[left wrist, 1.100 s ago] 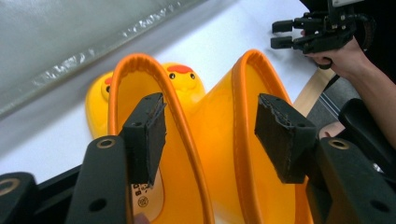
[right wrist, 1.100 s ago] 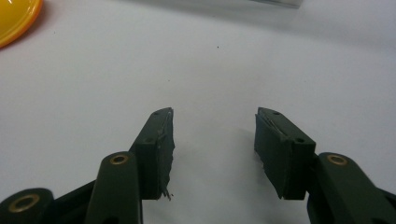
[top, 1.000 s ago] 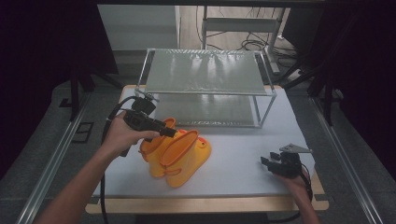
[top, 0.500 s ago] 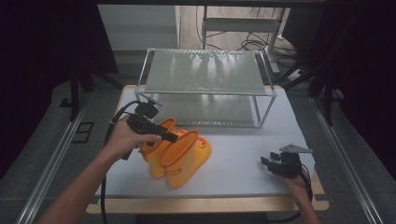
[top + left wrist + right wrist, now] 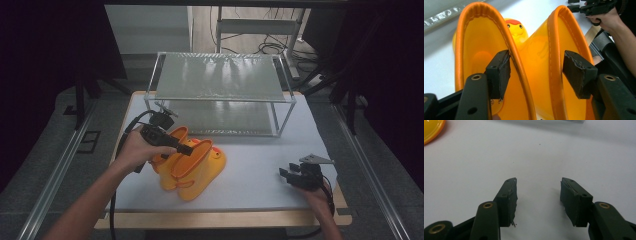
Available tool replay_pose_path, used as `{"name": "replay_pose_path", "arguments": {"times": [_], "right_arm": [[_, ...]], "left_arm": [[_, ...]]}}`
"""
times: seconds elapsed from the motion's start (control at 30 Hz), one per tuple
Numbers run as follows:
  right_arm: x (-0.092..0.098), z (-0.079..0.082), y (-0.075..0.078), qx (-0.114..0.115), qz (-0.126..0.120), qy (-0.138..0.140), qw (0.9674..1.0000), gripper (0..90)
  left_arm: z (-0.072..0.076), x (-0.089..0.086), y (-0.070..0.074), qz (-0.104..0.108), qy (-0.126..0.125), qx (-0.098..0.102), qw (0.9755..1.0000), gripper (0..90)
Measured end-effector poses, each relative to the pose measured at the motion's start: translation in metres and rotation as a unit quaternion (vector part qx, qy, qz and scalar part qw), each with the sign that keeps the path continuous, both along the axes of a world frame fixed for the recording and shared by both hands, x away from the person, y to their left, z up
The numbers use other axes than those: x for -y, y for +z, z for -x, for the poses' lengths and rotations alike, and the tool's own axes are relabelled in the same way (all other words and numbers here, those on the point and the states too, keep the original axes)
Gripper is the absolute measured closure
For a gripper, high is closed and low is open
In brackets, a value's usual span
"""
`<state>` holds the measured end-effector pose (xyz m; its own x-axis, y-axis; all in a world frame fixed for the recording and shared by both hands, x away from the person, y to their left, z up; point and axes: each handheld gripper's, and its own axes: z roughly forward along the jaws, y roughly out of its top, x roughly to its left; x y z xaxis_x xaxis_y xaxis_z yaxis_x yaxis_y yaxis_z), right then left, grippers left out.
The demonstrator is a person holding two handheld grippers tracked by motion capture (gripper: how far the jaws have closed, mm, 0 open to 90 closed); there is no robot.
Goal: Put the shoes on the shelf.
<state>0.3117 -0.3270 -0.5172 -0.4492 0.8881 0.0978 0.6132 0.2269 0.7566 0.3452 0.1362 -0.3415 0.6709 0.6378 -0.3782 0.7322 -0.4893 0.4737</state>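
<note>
- Left gripper [image 5: 186, 148]: held in the person's left hand [image 5: 134, 151] at the left of the table, pointing toward the pair of yellow rubber boots [image 5: 192, 165].
- In the left gripper view the left gripper [image 5: 536, 68] has its jaws spread wide. One jaw sits inside the mouth of the left-hand boot [image 5: 471, 50]; the other sits inside the mouth of the right-hand boot [image 5: 571, 45]. The two adjoining orange-trimmed rims stand between the jaws.
- The pad on the left of that view lies just beside the nearer rim; actual contact cannot be confirmed. The other pad stands apart from its rim. The jaws straddle the rims and are not clamped on them.
- A chick face with an orange crest shows on the boots, beyond the rims.
- Boots: lying side by side on the white table cover [image 5: 255, 165], left of centre, near the front edge, shaft openings toward the left gripper.
- Right gripper [image 5: 285, 175]: held in the person's right hand [image 5: 317, 192] at the front right corner of the table, well apart from the boots.
- In the right gripper view the right gripper [image 5: 538, 195] is released, jaws parted with bare white cover [image 5: 549, 152] between them. A yellow edge of a boot [image 5: 431, 130] sits at the upper left corner of that view.
- Wire-framed shelf rack [image 5: 220, 80]: stands at the back of the table, behind the boots.
- The right hand and its gripper [image 5: 591, 7] appear at the top right of the left gripper view, far beyond the boots.
</note>
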Motion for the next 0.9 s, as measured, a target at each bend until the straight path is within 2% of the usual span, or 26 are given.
{"name": "replay_pose_path", "arguments": {"times": [0.2,0.37,0.57,0.8,0.9], "right_arm": [[0.000,0.000,0.000,0.000,0.000,0.000,1.0000,47.5],[0.000,0.000,0.000,0.001,0.000,0.000,1.0000,47.5],[-0.001,0.000,0.000,0.000,0.001,0.000,1.0000,47.5],[-0.001,0.000,0.000,-0.001,0.003,0.001,1.0000,47.6],[-0.001,0.000,0.000,-0.002,0.003,0.000,1.0000,47.6]], "left_arm": [[0.000,0.010,-0.004,-0.027,0.004,0.006,0.9996,40.9],[0.001,0.017,-0.006,-0.060,0.007,0.021,0.9979,42.7],[0.003,0.021,-0.007,-0.074,0.014,0.030,0.9967,47.4],[0.005,0.026,-0.007,-0.088,0.012,0.042,0.9952,58.1],[0.006,0.028,-0.007,-0.094,0.011,0.048,0.9944,65.6]]}}
